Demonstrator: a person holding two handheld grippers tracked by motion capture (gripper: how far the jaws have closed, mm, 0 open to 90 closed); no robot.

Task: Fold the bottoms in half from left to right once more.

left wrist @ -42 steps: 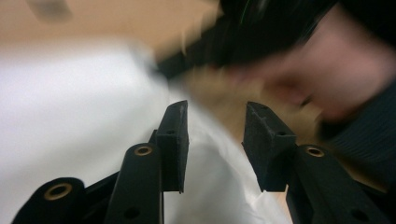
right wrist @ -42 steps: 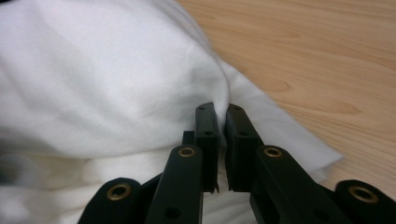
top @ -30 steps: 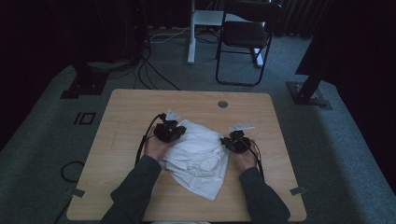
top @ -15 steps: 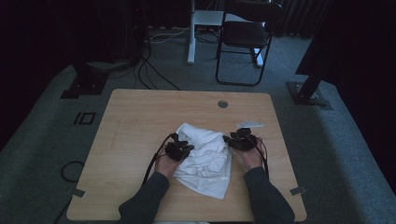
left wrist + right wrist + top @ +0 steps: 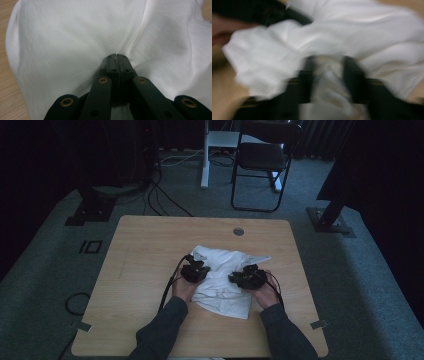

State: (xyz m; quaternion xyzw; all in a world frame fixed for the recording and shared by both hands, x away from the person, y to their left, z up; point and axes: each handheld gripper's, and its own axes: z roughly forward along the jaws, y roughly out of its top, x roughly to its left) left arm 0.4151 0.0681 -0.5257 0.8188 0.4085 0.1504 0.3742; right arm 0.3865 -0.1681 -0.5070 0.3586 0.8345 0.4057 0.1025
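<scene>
A crumpled white cloth (image 5: pixel 220 287) lies on the wooden table (image 5: pixel 145 250) between my two hands. My left gripper (image 5: pixel 199 270) sits at the cloth's left edge, and in the left gripper view it (image 5: pixel 117 56) is shut, pinching a fold of the cloth (image 5: pixel 75 37). My right gripper (image 5: pixel 241 279) rests on the cloth's right side. The right gripper view is blurred; there the jaws (image 5: pixel 328 67) stand a little apart with bunched cloth (image 5: pixel 362 32) filling the gap, and they have just been closing on it.
A round cable hole (image 5: pixel 238 231) sits near the table's far edge. Behind the table stand a black folding chair (image 5: pixel 262 155) and a white post (image 5: pixel 205 160), with cables (image 5: pixel 160 195) on the grey carpet. Bare wood lies left and right of the cloth.
My left gripper has come right and nearer with the cloth's edge, and the cloth is now more bunched. The right gripper has shifted slightly left onto the cloth.
</scene>
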